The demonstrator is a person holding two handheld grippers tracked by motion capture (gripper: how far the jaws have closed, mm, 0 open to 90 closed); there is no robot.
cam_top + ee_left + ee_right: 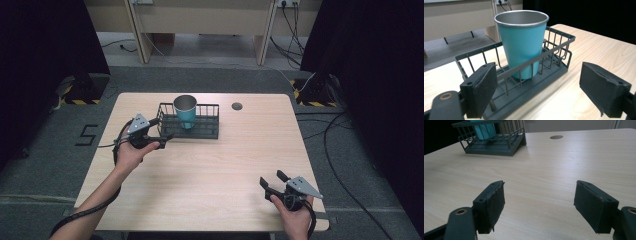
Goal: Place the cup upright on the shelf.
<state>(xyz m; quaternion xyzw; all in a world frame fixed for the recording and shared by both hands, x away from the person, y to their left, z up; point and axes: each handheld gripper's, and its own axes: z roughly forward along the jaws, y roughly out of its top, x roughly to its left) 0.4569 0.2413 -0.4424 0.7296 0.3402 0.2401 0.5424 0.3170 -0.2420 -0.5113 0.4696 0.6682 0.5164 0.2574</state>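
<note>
The teal cup (186, 112) stands upright, mouth up, inside the dark wire basket (210, 131) at the far middle of the table (215, 170), toward the basket's left end. The left gripper (161, 136) sits just beside the basket's near-left corner, its fingers (482, 91) spread wide and holding nothing; in the left gripper view the cup rises straight ahead and a little left of centre, behind the basket's near rail. The cup's long axis is vertical, so its upper half clears the rim while its lower half is caged by the wires. The right gripper (272, 181) rests well apart at the near right edge of the table, its fingers (490, 203) also wide and empty, with bare table between it and the basket. The left hand is plainly the nearer one. A side grasp would likely have to come in above the rail, since one finger already sits close against the basket's end wires. A round cable hole (237, 106) lies to the right of the basket, out of the way.
</note>
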